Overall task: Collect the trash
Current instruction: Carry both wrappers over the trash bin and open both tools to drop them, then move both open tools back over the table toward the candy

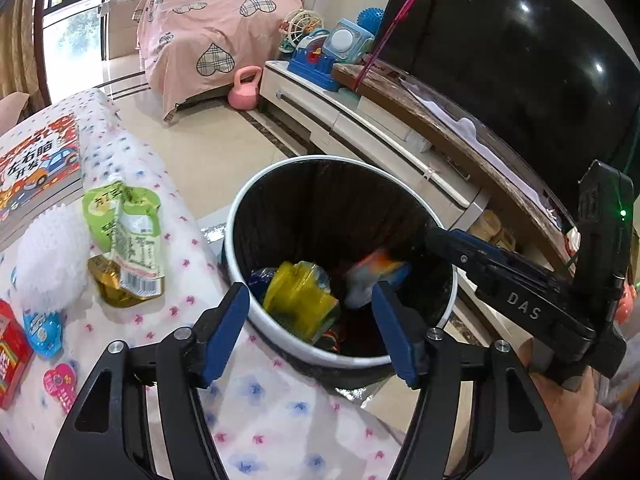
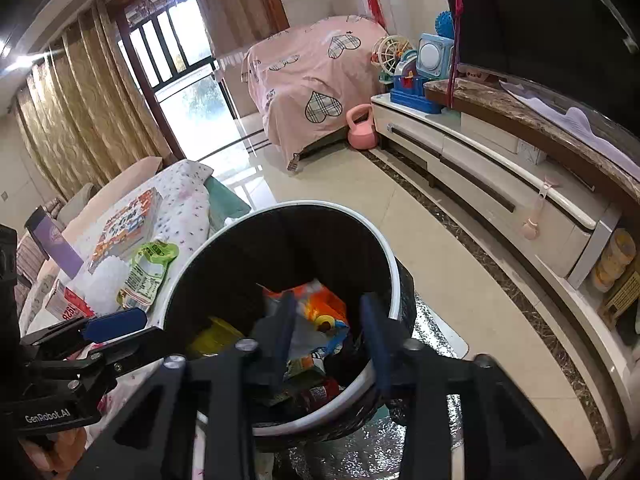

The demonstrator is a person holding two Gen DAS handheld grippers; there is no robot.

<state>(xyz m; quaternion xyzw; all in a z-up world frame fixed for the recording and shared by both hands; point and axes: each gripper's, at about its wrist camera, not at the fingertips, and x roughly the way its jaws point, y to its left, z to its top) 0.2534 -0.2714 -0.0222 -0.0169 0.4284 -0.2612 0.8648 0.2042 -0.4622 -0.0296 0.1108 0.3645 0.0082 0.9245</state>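
Tiled living-room floor, black bin (image 1: 340, 256) with white rim standing beside the flower-print desk (image 1: 168, 320). Left claw (image 1: 310, 320) and right claw (image 2: 330, 340) both hang over the bin mouth, jaws apart, nothing clamped; a yellow wrapper (image 1: 300, 300) and an orange packet (image 2: 320, 312) lie inside. Judgement: drop step complete. Remaining trash, the green pouch (image 1: 128, 236), sits on the desk near the bin; lift clear of the rim before reaching.

Bright window daylight, fisheye edges, slight blur
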